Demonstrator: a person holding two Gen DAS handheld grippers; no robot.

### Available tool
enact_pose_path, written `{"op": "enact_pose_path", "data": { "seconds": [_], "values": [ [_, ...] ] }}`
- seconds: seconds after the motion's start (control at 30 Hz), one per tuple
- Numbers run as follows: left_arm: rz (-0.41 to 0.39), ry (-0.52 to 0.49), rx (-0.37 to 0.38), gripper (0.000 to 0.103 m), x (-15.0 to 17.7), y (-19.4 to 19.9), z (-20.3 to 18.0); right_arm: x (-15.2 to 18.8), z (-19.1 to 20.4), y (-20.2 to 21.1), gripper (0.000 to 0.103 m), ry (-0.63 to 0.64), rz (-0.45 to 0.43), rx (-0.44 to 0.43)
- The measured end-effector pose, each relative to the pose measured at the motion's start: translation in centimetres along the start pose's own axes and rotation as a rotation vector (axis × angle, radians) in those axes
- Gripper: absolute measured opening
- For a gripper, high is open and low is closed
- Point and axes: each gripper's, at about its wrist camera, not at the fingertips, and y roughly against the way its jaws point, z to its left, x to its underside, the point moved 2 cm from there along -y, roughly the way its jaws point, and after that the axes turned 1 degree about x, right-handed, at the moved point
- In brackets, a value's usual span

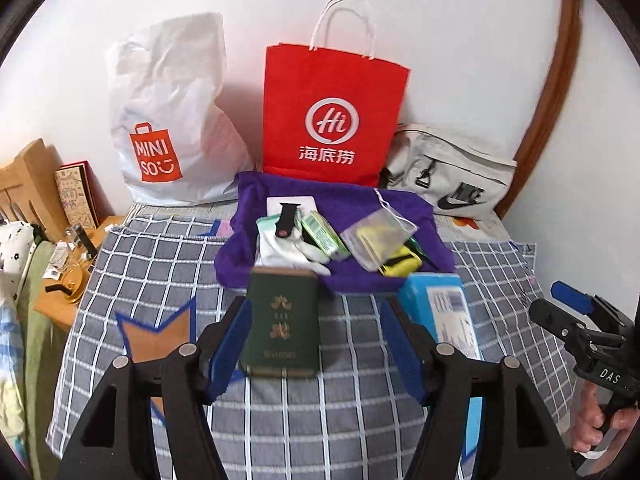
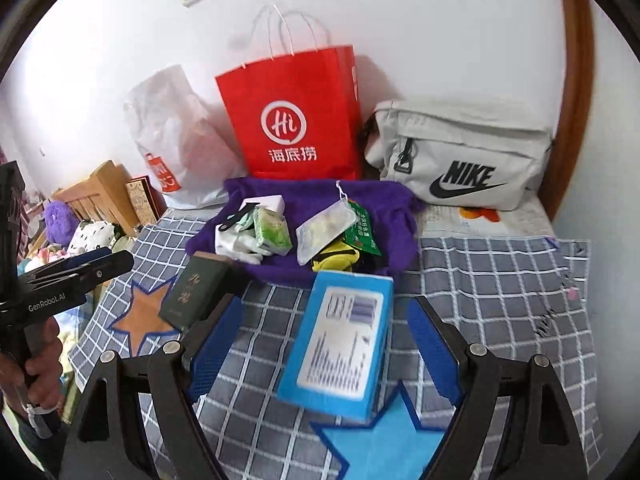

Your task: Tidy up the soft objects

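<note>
A: Start at the left gripper (image 1: 316,332). How do its jaws stand?

B: Spread wide, with nothing held. The dark green booklet (image 1: 282,324) lies flat on the checked bedspread (image 1: 160,272) between the two blue pads; the left-hand pad sits right at its edge, the other well clear of it.

A: And the right gripper (image 2: 326,344)?

B: Also wide apart and gripping nothing. The blue box (image 2: 340,340) lies on the bedspread between its fingers, with space on both sides. From that view the left gripper shows side-on at the left edge, in a hand (image 2: 38,364).

A: What is just past the booklet and box?

B: A purple cloth (image 1: 416,216) spread on the bed, the booklet's far end just at its near edge. On it lie white gloves (image 1: 288,252), a black watch strap (image 1: 287,216) on a white card, a green tissue pack (image 1: 324,236), a clear zip pouch (image 1: 376,240), and something yellow and black (image 1: 400,262) under the pouch.

A: Further back?

B: Three bags against the white wall: a white Miniso plastic bag (image 1: 164,120) on the left, a red paper bag (image 1: 332,116) upright in the middle, a grey Nike pouch (image 2: 460,152) lying on the right
</note>
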Motion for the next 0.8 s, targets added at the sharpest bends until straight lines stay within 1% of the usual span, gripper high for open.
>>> {"op": "enact_pose_path", "data": {
  "seconds": [0.1,0.17,0.23,0.3,0.37,0.43,0.5,0.6,0.8],
  "values": [
    [-0.025,-0.024,-0.008,0.070,1.6,2.0,-1.2,1.7,0.6,2.3,0.094,0.010,-0.031,0.024],
    [-0.047,-0.035,-0.021,0.075,2.6,3.3,-1.9,2.8,1.0,3.6,0.094,0.015,-0.052,0.020],
    [-0.056,-0.039,-0.027,0.083,3.5,4.3,-2.3,3.8,1.3,4.5,0.098,0.021,-0.062,0.028],
    [-0.064,-0.038,-0.021,0.085,4.6,5.3,-2.7,4.9,1.7,5.4,0.102,0.027,-0.071,0.051],
    [-0.075,-0.042,-0.019,0.085,5.4,6.2,-3.0,5.9,1.9,6.2,0.102,0.034,-0.086,0.075],
    [-0.089,-0.048,-0.028,0.090,6.2,7.0,-3.4,6.6,2.0,6.9,0.102,0.039,-0.093,0.085],
    [-0.100,-0.043,-0.048,0.094,6.8,7.7,-3.5,7.1,2.1,7.7,0.102,0.036,-0.099,0.073],
    [-0.120,-0.048,-0.069,0.094,7.6,8.6,-3.8,7.7,1.9,8.7,0.102,0.007,-0.102,0.068],
    [-0.131,-0.058,-0.079,0.094,8.5,9.6,-4.1,8.7,1.8,10.2,0.102,-0.006,-0.115,0.082]
  ]
}}
